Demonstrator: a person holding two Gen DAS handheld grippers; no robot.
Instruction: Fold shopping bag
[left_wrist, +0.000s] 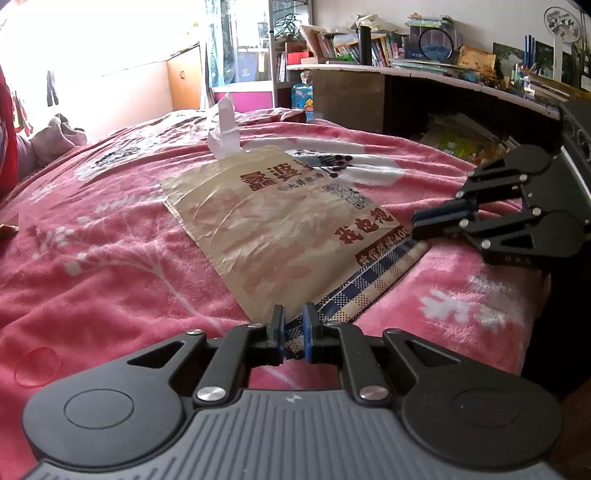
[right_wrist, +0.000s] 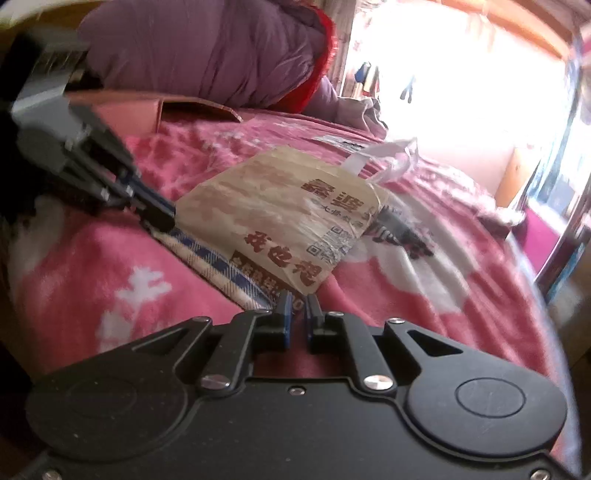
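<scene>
Bag lies flat mid-frame, unfolded; I've both grippers, left and right, clamped on its near corners, folding undone.

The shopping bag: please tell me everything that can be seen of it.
The shopping bag is a tan, crinkled, plastic-looking sack with dark red Chinese characters, a QR code and a blue checked bottom band. It lies flat on the pink blanket, its white handles sticking up at the far end. The left gripper and right gripper each pinch a bottom corner.
</scene>
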